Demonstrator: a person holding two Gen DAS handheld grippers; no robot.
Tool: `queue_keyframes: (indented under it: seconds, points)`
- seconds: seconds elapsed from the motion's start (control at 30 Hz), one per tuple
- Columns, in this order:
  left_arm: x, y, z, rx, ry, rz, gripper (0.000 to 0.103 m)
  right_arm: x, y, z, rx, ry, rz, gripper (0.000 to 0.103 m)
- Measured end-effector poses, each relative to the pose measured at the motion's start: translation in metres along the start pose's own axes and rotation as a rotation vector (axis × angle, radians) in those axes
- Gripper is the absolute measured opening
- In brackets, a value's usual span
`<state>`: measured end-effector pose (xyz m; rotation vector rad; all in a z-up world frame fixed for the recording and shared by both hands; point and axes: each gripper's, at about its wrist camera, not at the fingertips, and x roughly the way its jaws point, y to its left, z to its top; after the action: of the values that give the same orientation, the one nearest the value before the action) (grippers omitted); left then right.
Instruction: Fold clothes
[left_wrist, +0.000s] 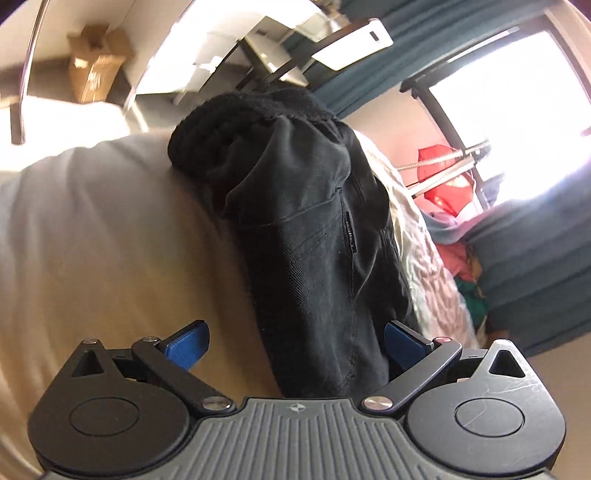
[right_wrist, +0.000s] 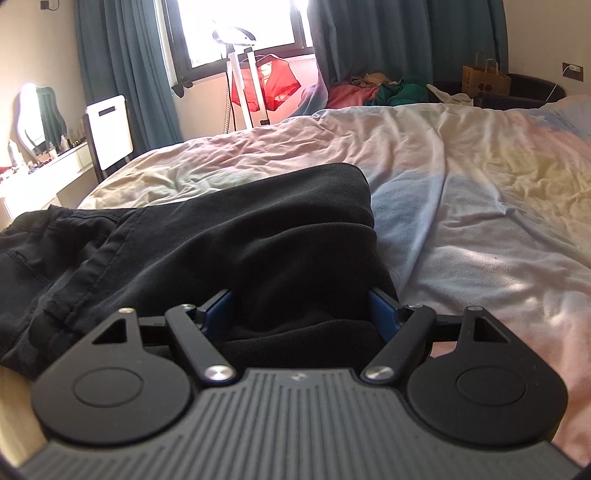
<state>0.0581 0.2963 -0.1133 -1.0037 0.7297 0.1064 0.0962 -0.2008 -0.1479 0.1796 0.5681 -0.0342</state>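
Note:
A black pair of trousers (left_wrist: 314, 236) lies folded in a thick bundle on the bed, its pocket seam and small label showing. In the left wrist view my left gripper (left_wrist: 295, 345) is open, its blue pads wide apart on either side of the bundle's near end. In the right wrist view the same black trousers (right_wrist: 229, 243) fill the lower left. My right gripper (right_wrist: 301, 314) is open, its blue pads straddling the folded cloth, which bulges between them.
A rumpled pastel sheet (right_wrist: 461, 177) covers the bed. A beige bed edge (left_wrist: 110, 240) lies left of the trousers. Teal curtains (right_wrist: 122, 66), a red garment on a white stand (right_wrist: 273, 81), a clothes pile (right_wrist: 369, 90) and a paper bag (right_wrist: 484, 79) stand beyond.

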Motion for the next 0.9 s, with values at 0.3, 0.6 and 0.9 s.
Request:
queue_keyframes:
  seconds: [0.3, 0.6, 0.9]
  points:
    - [0.042, 0.035, 0.055, -0.194, -0.146, -0.009, 0.072, -0.006, 0.016, 0.003, -0.086, -0.039, 0.01, 0.079]
    - [0.027, -0.008, 0.065, 0.081, -0.351, -0.019, 0.018, 0.022, 0.035, -0.008, -0.164, 0.05, 0.026, 0.082]
    - [0.006, -0.198, -0.032, 0.634, -0.614, 0.053, 0.017, -0.003, -0.013, 0.022, 0.205, 0.048, 0.154, 0.08]
